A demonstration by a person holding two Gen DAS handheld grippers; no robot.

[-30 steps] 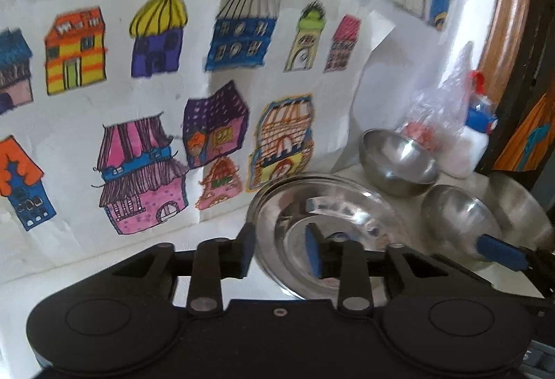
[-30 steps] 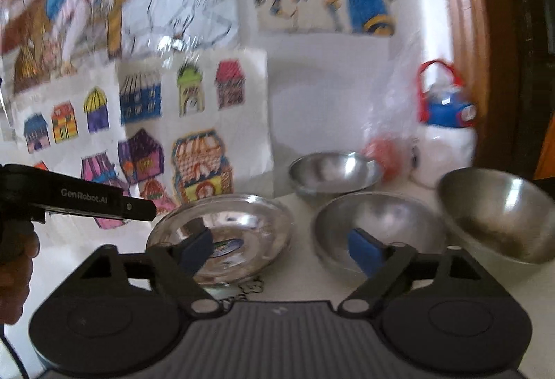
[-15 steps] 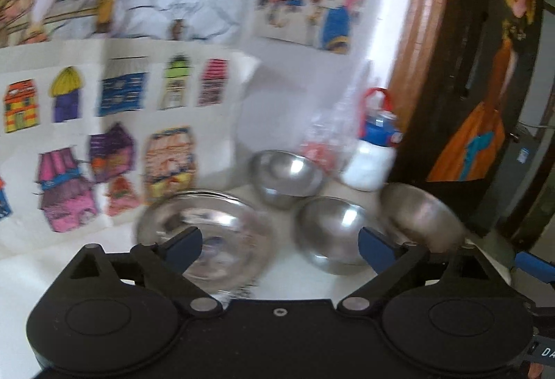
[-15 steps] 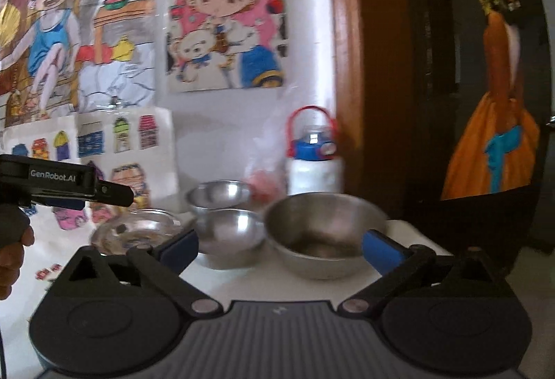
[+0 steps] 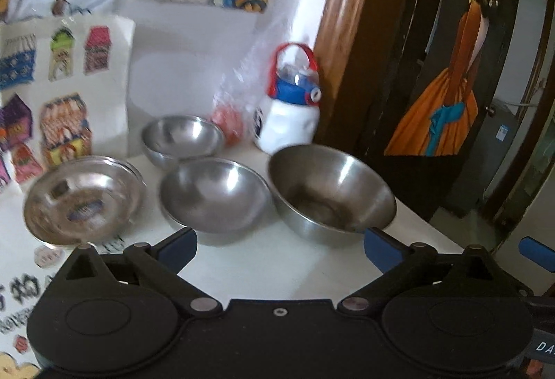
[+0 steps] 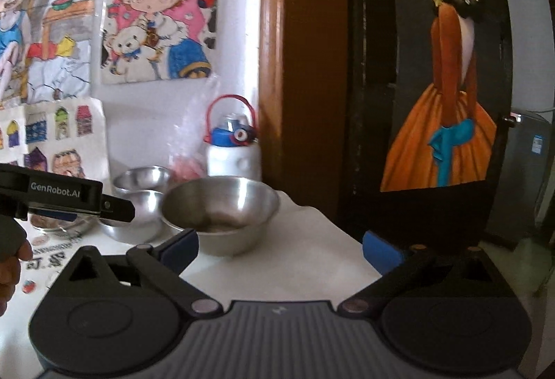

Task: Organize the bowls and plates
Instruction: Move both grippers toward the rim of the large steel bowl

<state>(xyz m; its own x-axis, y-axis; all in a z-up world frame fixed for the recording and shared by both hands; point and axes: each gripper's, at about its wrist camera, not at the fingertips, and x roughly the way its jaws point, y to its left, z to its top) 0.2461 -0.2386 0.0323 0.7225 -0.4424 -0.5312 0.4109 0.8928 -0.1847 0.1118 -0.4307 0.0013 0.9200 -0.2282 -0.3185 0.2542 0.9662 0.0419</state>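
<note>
Four pieces of steel tableware sit on a white table [image 5: 277, 268] pushed against a wall of children's drawings. In the left wrist view a shallow steel plate [image 5: 83, 198] lies at about 9 o'clock from the middle of the frame. Just to its right, at the center, is a round steel bowl [image 5: 215, 195]. A smaller steel bowl [image 5: 182, 139] sits behind these two, toward 11 o'clock, near the wall. The largest bowl [image 5: 329, 188], with a flat bottom and flaring sides, sits at 3 o'clock from the round bowl, close beside it; whether their rims touch cannot be told.

The left gripper [image 5: 280, 249] sits low in its view, at 6 o'clock. Its jaws have just been opening and now stand wide apart, with bare tabletop between the blue pads. The right gripper [image 6: 280, 249] is likewise spread wide, its jaws having just been opening, gripping nothing; the largest bowl [image 6: 222, 209] lies just beyond its left pad.

Behind the bowls, at 12 o'clock, a white bottle [image 5: 288, 108] with a blue cap and red handle stands beside a clear plastic bag [image 5: 236, 101]. At 2 o'clock is a wooden door frame [image 5: 343, 32] and a dark door painted with a figure in an orange dress [image 5: 444, 101].
</note>
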